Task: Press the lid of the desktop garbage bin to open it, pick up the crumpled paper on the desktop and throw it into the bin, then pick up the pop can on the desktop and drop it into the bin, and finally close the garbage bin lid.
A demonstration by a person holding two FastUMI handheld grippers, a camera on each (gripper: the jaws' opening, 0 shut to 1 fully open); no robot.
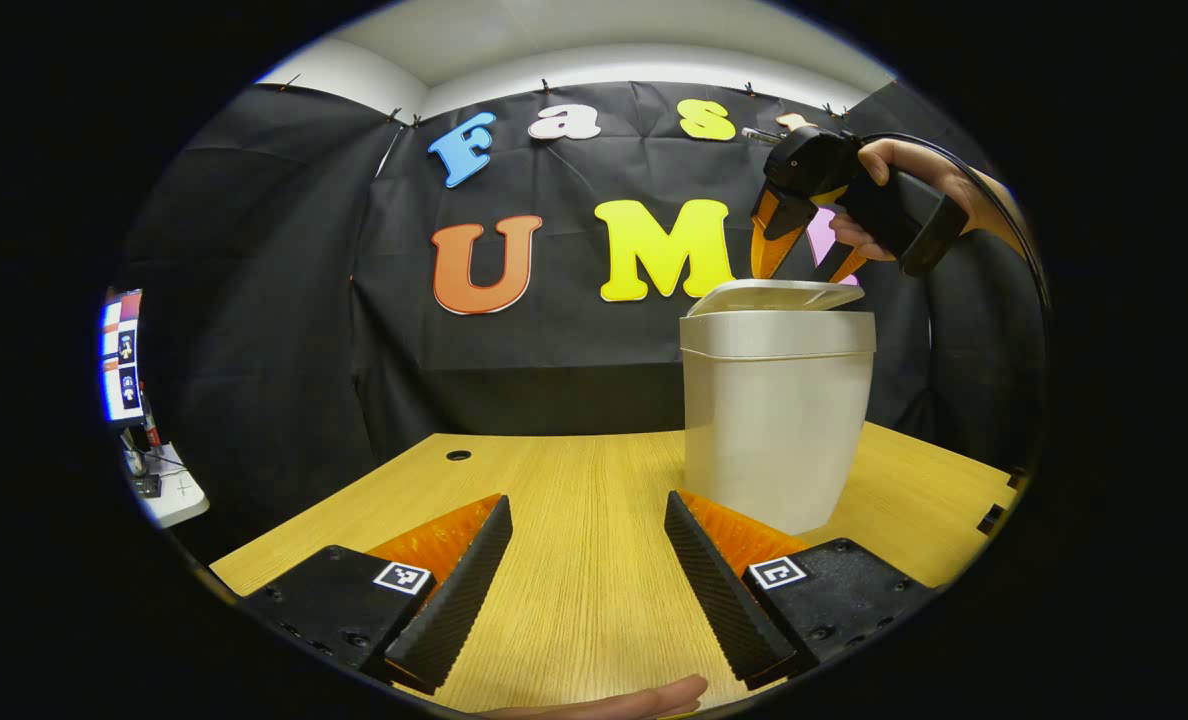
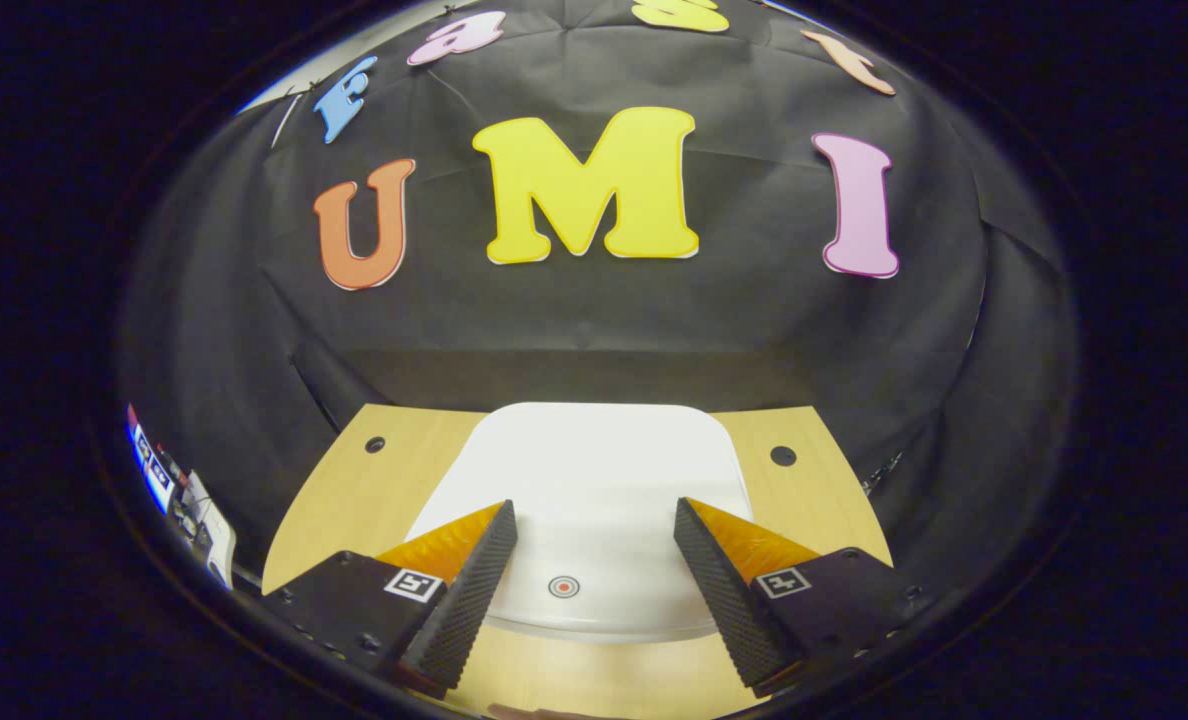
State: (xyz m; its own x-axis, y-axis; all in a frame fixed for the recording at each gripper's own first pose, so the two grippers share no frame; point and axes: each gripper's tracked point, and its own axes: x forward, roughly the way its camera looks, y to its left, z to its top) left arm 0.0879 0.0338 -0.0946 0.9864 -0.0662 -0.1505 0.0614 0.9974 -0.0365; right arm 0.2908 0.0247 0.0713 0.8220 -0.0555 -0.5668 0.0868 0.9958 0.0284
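Left hand-held gripper (image 1: 584,560): fingers spread wide, nothing between them, released. Held low and level over the wooden worktop (image 1: 574,480), pointing along the wood toward the booth wall. Garbage bin (image 1: 776,420) standing upright on the worktop just ahead and slightly to the right of this gripper's right finger; no contact visible between finger and bin wall. Fingertip of a hand (image 1: 654,698) showing at the bottom edge of the left gripper view, below the bin.

Right hand-held gripper (image 1: 804,260): seen from the left gripper view above the bin, held by a hand (image 1: 904,190) wrapped around its grip, a cable arcing off behind. Pitched steeply down, fingertips right at the bin lid (image 1: 776,296); touching or a hair above, cannot tell. In the right gripper view, the same gripper (image 2: 594,570) with fingers wide apart, nothing clamped, straddling the near part of the lid (image 2: 584,470).

Lid: pale, rounded rectangle, appearing to sit flat on the bin's rim in the left gripper view. Small round target mark (image 2: 563,586) near the lid's near edge, between the right gripper's two fingers.

Two round holes in the worktop, one (image 2: 375,444) left of the bin and one (image 2: 782,455) right of it.
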